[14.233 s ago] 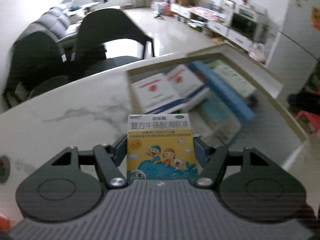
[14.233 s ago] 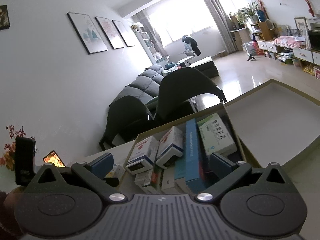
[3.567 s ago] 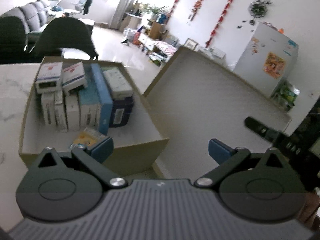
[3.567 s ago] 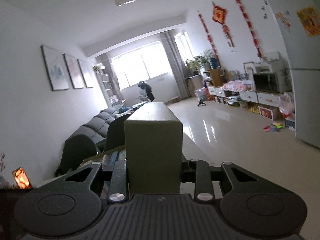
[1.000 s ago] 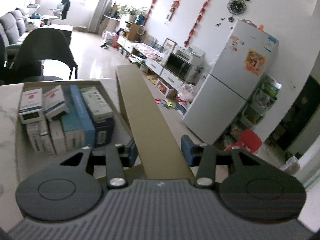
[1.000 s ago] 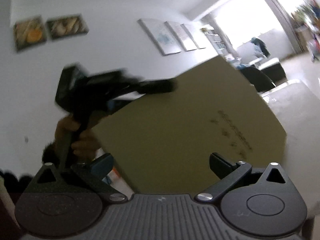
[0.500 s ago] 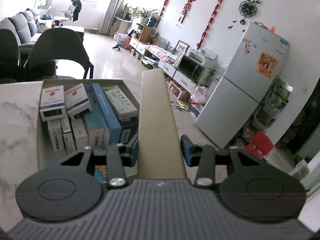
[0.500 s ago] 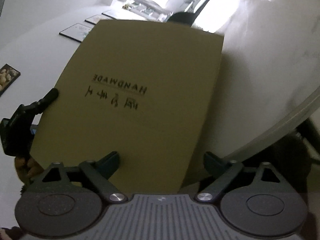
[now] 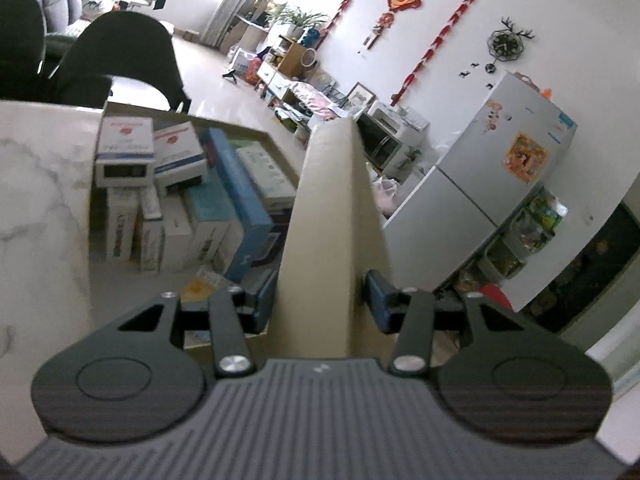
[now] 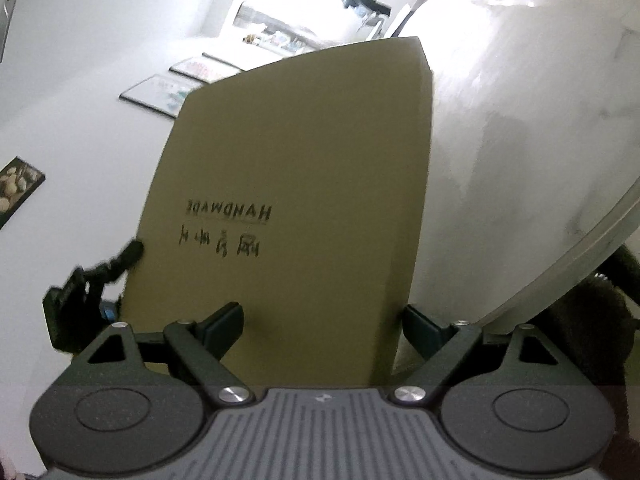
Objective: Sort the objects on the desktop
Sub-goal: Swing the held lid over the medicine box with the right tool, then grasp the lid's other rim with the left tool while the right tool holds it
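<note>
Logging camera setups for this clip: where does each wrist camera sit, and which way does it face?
Left wrist: on the left tongs, facing along the lid edge between its opening jaws, toward box and fridge; only its own tongs show.
Right wrist: on the open right tongs, facing the lid's printed face; the left tongs show beside it.
Shared: lid and table.

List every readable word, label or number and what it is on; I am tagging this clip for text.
"HANDMADE", seen upside down, on the box lid.
A row of characters beside it on the lid: too blurred to read.
Print on the medicine boxes in the open box: too small.
Fridge poster: unreadable.
</note>
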